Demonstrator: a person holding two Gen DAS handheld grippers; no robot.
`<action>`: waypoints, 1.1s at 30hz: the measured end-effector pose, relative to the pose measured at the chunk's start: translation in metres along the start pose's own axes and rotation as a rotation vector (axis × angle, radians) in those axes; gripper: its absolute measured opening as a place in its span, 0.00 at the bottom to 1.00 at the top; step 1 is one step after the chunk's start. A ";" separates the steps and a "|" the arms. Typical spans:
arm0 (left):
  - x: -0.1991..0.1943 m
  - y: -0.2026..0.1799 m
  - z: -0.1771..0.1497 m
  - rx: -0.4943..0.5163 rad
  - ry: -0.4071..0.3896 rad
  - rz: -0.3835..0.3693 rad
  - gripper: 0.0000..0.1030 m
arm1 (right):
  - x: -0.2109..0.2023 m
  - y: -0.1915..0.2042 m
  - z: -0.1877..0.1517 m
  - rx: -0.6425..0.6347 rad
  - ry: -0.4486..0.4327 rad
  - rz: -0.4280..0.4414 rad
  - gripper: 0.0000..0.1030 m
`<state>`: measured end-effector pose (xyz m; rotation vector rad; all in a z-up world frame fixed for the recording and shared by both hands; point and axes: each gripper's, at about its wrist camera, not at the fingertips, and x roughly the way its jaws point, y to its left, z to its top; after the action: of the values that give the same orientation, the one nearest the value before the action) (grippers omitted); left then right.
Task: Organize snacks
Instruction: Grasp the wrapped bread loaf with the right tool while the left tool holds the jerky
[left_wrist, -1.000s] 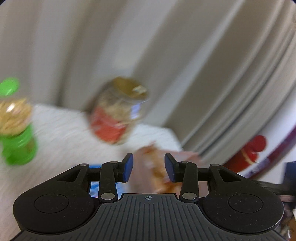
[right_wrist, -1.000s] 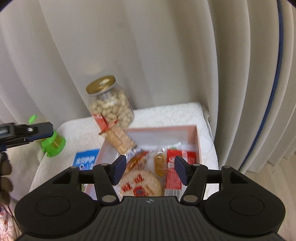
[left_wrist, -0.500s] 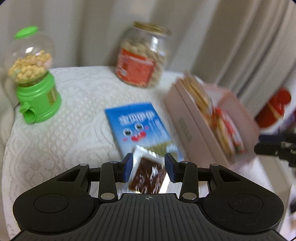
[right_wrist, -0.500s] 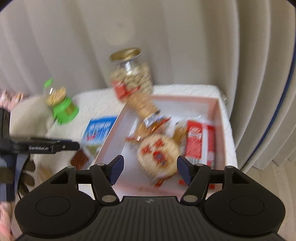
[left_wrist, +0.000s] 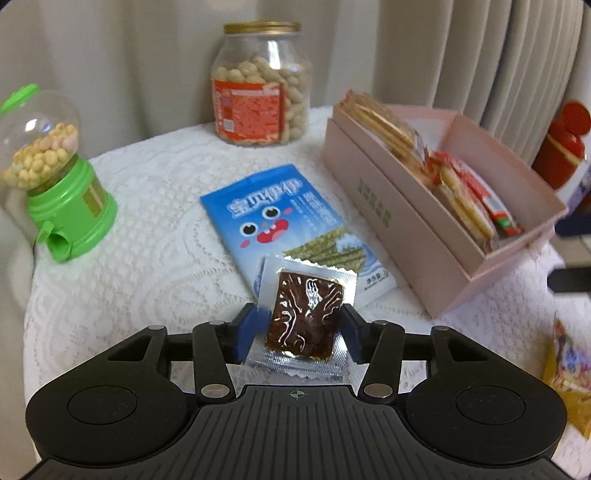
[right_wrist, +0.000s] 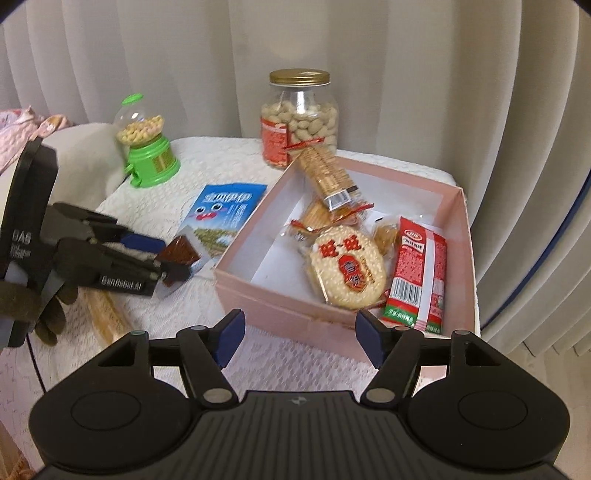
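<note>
Snacks fill a pink box (right_wrist: 456, 216) on the right side of the worktop (left_wrist: 155, 236). My left gripper (left_wrist: 297, 328) is clamped on a silver-edged brown snack packet (left_wrist: 304, 317), held just above the worktop's near edge and over the near corner of a flat blue seaweed packet (left_wrist: 273, 210). The box lies to the packet's right, its long side wall between them, so I judge the packet must rise over that wall. My right gripper (right_wrist: 299, 334) hangs wide apart and holds nothing, before the box's near wall. A peanut jar (left_wrist: 260, 85) and green candy dispenser (left_wrist: 55, 173) stand along the far edge.
</note>
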<state>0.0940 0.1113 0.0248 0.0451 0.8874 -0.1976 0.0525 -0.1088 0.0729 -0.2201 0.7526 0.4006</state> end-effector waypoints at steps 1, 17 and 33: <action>-0.003 0.001 0.000 -0.014 -0.011 -0.007 0.44 | -0.001 0.001 -0.002 -0.003 0.001 -0.003 0.65; -0.109 -0.042 -0.044 -0.072 -0.157 -0.208 0.43 | -0.036 -0.005 -0.055 0.107 0.011 0.003 0.72; -0.140 0.001 -0.141 -0.325 -0.143 -0.036 0.43 | -0.018 0.106 -0.043 -0.124 -0.042 0.142 0.72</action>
<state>-0.0997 0.1502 0.0441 -0.2838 0.7687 -0.0867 -0.0309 -0.0325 0.0496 -0.2742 0.7045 0.5858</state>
